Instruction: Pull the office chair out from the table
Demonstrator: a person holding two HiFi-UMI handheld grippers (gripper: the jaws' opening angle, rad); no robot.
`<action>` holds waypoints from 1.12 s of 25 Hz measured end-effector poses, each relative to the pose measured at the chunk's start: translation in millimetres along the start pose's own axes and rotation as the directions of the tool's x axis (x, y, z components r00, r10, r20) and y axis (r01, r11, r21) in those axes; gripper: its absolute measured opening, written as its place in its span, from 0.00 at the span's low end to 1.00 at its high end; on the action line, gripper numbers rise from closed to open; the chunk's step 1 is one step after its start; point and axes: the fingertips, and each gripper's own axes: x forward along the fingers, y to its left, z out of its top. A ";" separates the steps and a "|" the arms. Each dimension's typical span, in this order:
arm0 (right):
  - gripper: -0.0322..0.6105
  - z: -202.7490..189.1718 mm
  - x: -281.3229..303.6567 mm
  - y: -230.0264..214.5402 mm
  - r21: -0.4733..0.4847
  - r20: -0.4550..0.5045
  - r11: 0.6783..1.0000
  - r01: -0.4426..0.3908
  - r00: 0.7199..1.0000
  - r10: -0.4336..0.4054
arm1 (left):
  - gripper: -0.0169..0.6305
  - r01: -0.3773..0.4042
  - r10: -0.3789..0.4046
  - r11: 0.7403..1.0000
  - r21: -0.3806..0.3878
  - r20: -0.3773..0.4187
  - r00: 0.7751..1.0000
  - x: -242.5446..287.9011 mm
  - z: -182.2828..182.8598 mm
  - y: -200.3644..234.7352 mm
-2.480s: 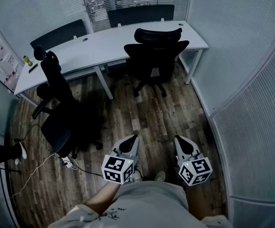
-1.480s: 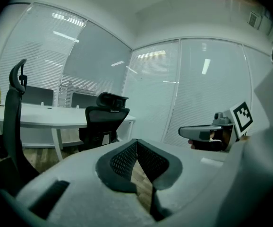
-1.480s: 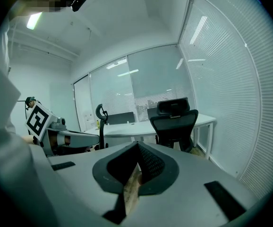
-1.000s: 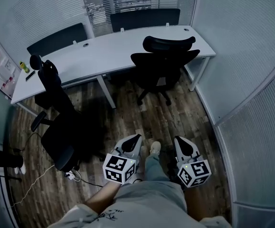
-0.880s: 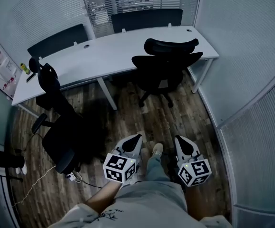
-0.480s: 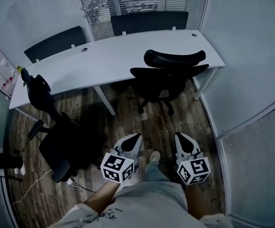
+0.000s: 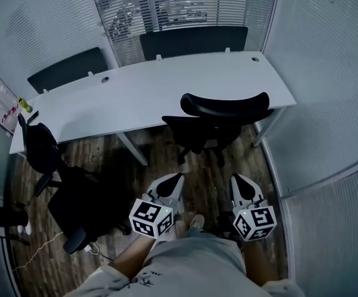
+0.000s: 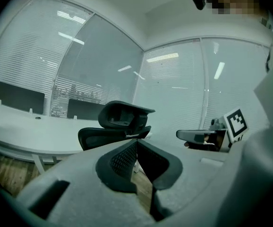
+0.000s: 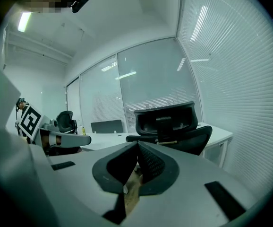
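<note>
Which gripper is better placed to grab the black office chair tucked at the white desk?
Right, marginally. The right gripper points at the middle of the black office chair, centred in its view; the left gripper lines up nearer one side. Both are shut, short of it.

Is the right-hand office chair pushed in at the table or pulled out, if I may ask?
Pushed in: the office chair stands right at the table edge.

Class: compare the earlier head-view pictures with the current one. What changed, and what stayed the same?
The person has walked toward the table; the office chair now sits just ahead of the left gripper and right gripper. Nothing was gripped or released. Both grippers stay shut and empty, the office chair stays pushed in at the table, the second chair stays at the left.
</note>
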 end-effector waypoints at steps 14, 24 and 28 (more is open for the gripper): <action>0.06 9.4 47.8 -37.5 0.006 -0.010 1.000 0.014 1.000 -0.014 | 0.04 -0.048 0.050 0.998 0.041 -0.051 0.997 39.7 6.2 30.5; 0.07 25.8 79.0 -48.7 0.011 -0.008 0.995 0.098 0.995 -0.098 | 0.05 -0.018 0.021 0.999 0.041 -0.069 0.997 66.2 29.6 77.3; 0.12 32.6 96.2 -57.0 0.023 -0.004 0.991 0.132 0.991 -0.132 | 0.07 0.032 -0.030 0.999 0.029 -0.081 0.996 84.4 38.5 90.2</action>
